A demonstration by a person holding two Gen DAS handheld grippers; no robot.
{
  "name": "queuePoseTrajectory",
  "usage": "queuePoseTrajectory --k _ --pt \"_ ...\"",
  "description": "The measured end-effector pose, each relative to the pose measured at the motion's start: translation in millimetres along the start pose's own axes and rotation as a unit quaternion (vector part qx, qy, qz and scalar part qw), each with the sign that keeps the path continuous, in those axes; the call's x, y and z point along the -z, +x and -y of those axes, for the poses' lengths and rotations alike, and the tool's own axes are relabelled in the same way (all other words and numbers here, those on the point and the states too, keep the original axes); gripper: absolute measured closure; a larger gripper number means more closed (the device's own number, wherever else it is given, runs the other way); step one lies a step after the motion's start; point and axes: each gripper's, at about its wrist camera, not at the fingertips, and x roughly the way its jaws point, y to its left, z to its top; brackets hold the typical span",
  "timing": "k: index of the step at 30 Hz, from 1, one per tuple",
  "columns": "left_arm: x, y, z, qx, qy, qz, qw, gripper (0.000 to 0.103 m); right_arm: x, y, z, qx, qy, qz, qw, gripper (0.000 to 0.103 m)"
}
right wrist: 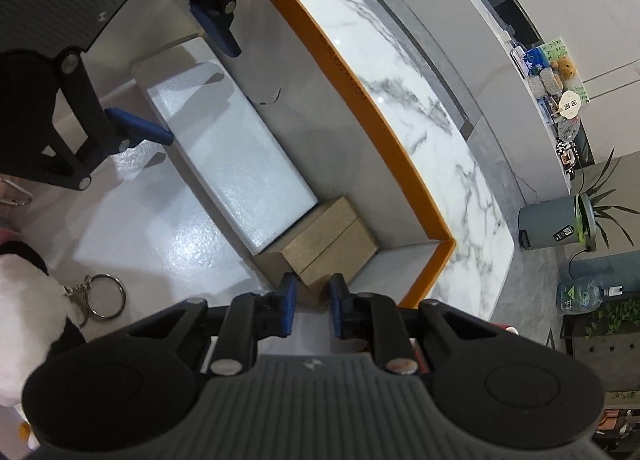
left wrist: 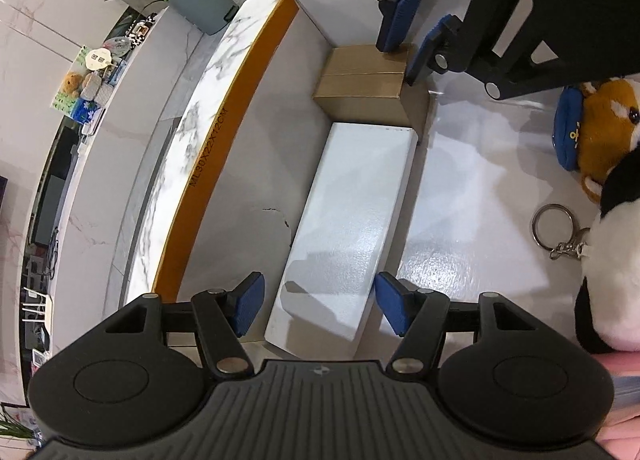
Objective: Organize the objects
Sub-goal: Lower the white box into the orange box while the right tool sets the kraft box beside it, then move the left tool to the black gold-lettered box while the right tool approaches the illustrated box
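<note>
Inside the orange-rimmed box (left wrist: 224, 131) two smaller boxes lie end to end along the wall: a long white box (left wrist: 352, 219) and, at its far end, a small brown cardboard box (left wrist: 364, 79) that touches it and sits in the corner of the container. The left gripper (left wrist: 318, 306) hovers over the near end of the white box with its blue pads spread wide, one on each side of the box and not touching it; it holds nothing. The long axis of the white box runs straight away from this gripper toward the brown box, so the fingers stand across the short width, which is the good direction for a grasp or a push. The right gripper (right wrist: 313, 308) comes from the opposite end, just above the brown box (right wrist: 332, 244); its pads have only a narrow gap between them, with nothing pinched, and one pad seems to be at the top edge of the carton, though I cannot tell if it really touches. So I judge the left one is nearer to the white box (right wrist: 232, 147) and the right one to the brown. Beside them on the white floor of the container lie plush toys (left wrist: 600, 131) and a metal key ring (left wrist: 554, 225), well apart from both boxes.
</note>
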Motion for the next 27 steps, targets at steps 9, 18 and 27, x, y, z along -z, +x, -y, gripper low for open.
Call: queuePoseTrajectory --k 9,18,27 --pt "10 -63 -24 0.024 -0.082 0.079 0.9932 0.03 6 -43 7 -0.03 0.035 0.042 0.998 0.084" --pt "65 -126 -78 0.033 -0.218 0.064 0.9732 0.03 -4 -110 4 -0.139 0.099 0.143 0.975 0.084" --pt "159 -133 -99 0.017 -0.401 -0.017 0.9159 0.028 -53 -149 -57 -0.209 0.012 0.21 0.955 0.078"
